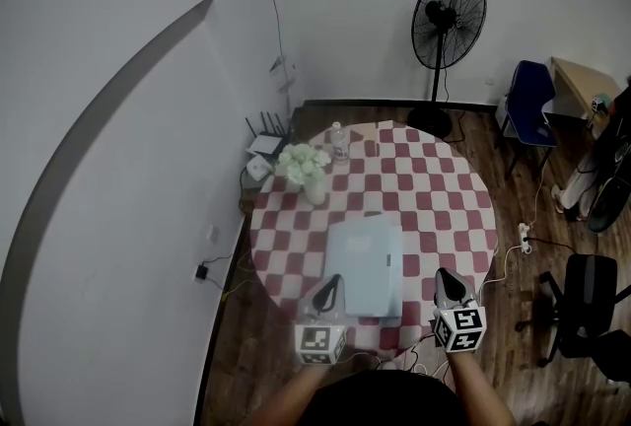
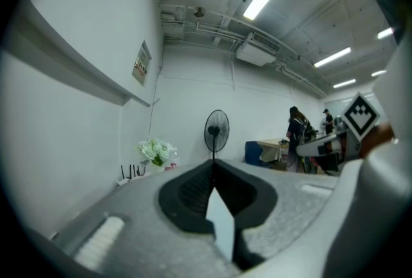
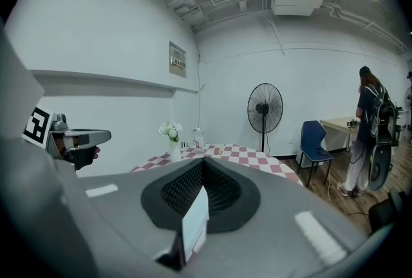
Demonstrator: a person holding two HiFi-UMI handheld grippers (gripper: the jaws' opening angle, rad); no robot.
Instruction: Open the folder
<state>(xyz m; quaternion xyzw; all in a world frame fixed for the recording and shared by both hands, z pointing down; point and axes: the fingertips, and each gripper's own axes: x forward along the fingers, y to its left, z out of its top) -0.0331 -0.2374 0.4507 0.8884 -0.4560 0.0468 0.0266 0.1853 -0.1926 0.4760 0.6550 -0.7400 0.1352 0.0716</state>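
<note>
A pale blue folder (image 1: pixel 366 262) lies closed and flat on the near part of a round table with a red-and-white checked cloth (image 1: pixel 434 197). My left gripper (image 1: pixel 330 282) hovers by the folder's near left corner, its jaws shut with nothing between them; in the left gripper view its jaws (image 2: pixel 212 166) meet in a point. My right gripper (image 1: pixel 446 274) hangs to the right of the folder near the table's front edge, also shut and holding nothing (image 3: pixel 204 161). The folder is hidden in both gripper views.
A vase of white flowers (image 1: pixel 306 170) and a clear bottle (image 1: pixel 339 144) stand at the table's far left. Behind are a standing fan (image 1: pixel 449 20), a blue chair (image 1: pixel 530 105) and a router (image 1: pixel 264 136). A black office chair (image 1: pixel 584 308) is at right. A person stands far right (image 3: pixel 370 129).
</note>
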